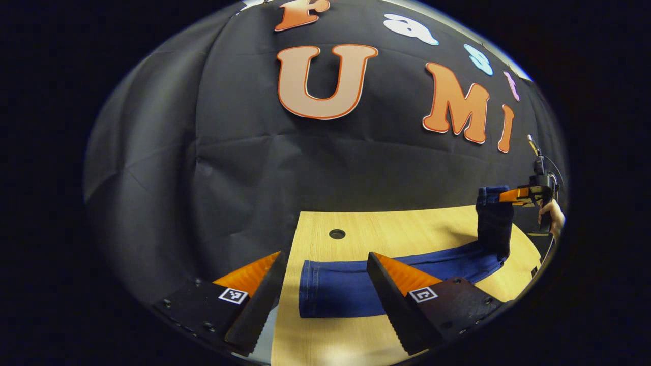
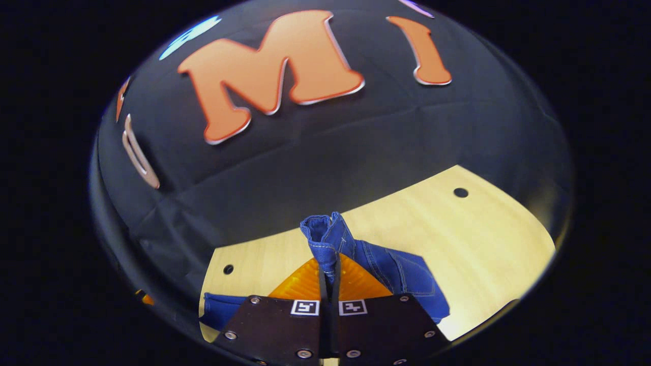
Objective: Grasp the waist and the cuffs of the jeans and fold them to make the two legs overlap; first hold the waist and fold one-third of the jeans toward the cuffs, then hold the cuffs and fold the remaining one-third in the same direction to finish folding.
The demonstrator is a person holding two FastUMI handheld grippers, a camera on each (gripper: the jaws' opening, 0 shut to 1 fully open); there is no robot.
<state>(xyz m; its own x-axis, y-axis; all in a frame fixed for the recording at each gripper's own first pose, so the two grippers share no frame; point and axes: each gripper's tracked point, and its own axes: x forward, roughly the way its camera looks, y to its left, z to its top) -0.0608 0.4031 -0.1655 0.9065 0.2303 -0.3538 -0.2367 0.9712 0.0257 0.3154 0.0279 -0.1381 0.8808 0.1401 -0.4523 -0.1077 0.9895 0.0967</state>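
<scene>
Dark blue jeans (image 1: 335, 292) lie in a long strip across the light wooden table (image 1: 356, 223). My left gripper (image 1: 325, 255) hovers open over their near, rounded end, with nothing between its fingers. At the far right, the right gripper (image 1: 502, 195) holds the other end lifted off the table, so the cloth hangs down in a column (image 1: 493, 223). In the right gripper view, my right gripper (image 2: 329, 263) is shut on a bunched, stitched edge of the jeans (image 2: 325, 231). The rest of the denim (image 2: 402, 274) trails down to the table. I cannot tell whether that end is waist or cuffs.
A hand (image 1: 553, 216) holds the right gripper at the table's far right edge. The table has small round holes (image 1: 336, 234) (image 2: 461, 192) (image 2: 228, 269). Bare wood (image 2: 473, 239) lies beyond the jeans. Black cloth wall stands close behind the table.
</scene>
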